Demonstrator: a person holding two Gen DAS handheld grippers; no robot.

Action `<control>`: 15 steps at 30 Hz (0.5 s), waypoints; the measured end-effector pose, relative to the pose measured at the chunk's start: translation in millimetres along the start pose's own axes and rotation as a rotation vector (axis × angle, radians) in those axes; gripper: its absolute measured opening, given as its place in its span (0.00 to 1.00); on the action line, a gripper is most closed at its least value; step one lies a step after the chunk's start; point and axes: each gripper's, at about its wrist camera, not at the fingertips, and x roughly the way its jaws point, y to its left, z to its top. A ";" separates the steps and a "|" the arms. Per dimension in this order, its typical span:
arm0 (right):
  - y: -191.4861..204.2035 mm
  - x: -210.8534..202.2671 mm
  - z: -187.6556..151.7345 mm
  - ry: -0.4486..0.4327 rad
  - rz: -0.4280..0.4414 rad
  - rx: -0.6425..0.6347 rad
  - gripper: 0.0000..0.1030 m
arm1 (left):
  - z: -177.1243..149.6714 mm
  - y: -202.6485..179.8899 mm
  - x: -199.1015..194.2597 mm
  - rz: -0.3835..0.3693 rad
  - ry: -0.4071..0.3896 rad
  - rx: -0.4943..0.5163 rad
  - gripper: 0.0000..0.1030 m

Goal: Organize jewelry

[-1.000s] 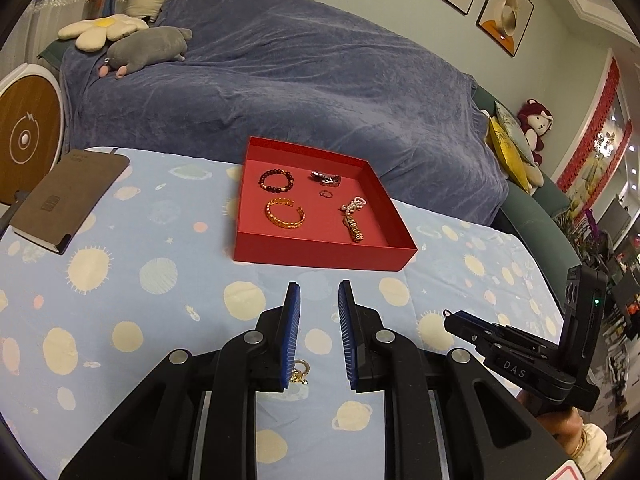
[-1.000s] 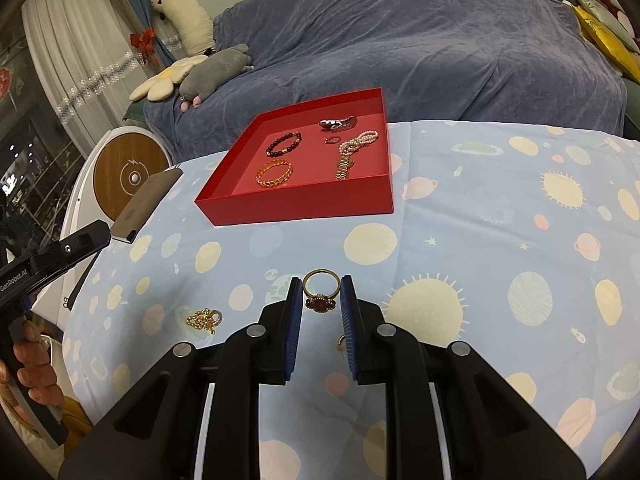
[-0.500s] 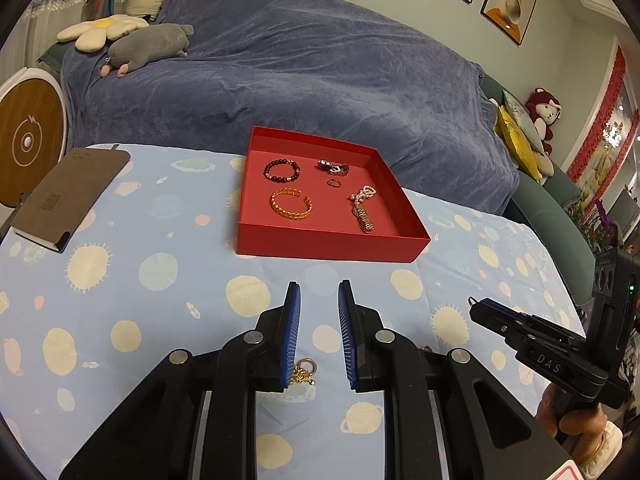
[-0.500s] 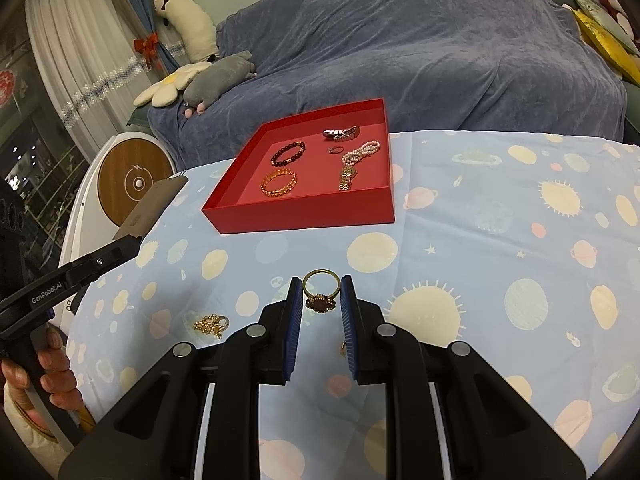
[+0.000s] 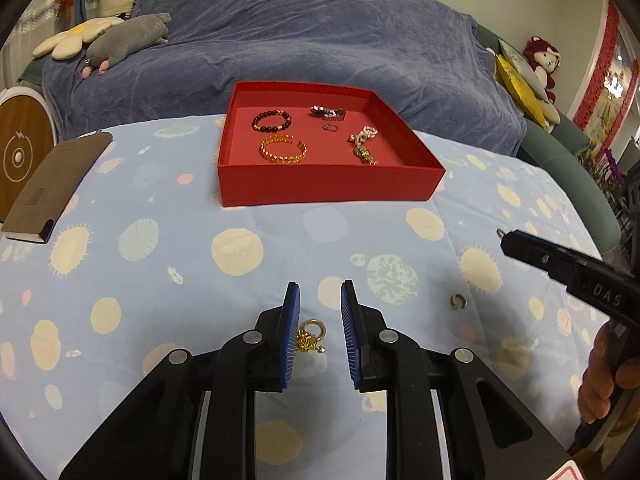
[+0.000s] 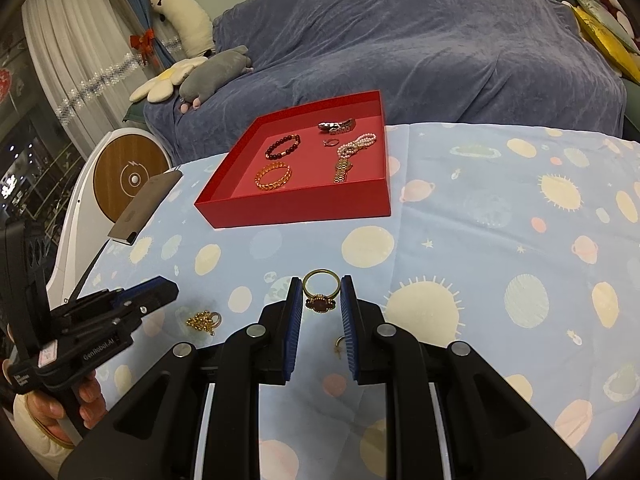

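Observation:
A red tray (image 5: 332, 184) (image 6: 296, 208) stands at the table's far side with several bracelets and small pieces in it. My right gripper (image 6: 321, 300) is shut on a gold ring with a red stone (image 6: 321, 294), held above the cloth. My left gripper (image 5: 319, 312) is open, low over a small gold chain piece (image 5: 310, 337) that lies on the cloth between its fingers; the same piece shows in the right wrist view (image 6: 204, 321). A small gold earring (image 5: 457, 301) (image 6: 339, 345) lies on the cloth to the right.
A brown notebook (image 5: 52, 184) lies at the table's left edge. A blue-covered sofa (image 5: 320, 40) with plush toys stands behind the table. A round white and wood device (image 6: 128, 176) stands at the left.
My left gripper has moved forward and down, so the gold chain piece now sits between its fingers. My right gripper still holds the ring and has shifted a little.

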 end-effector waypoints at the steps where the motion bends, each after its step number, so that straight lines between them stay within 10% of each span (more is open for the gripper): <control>1: 0.1 0.1 0.0 0.000 -0.002 -0.002 0.18 | -2.3 -0.2 3.4 0.004 0.011 0.009 0.19; 15: 1.6 8.3 -3.6 0.021 -0.009 -0.011 0.18 | -38.2 13.0 30.2 0.117 0.081 0.122 0.32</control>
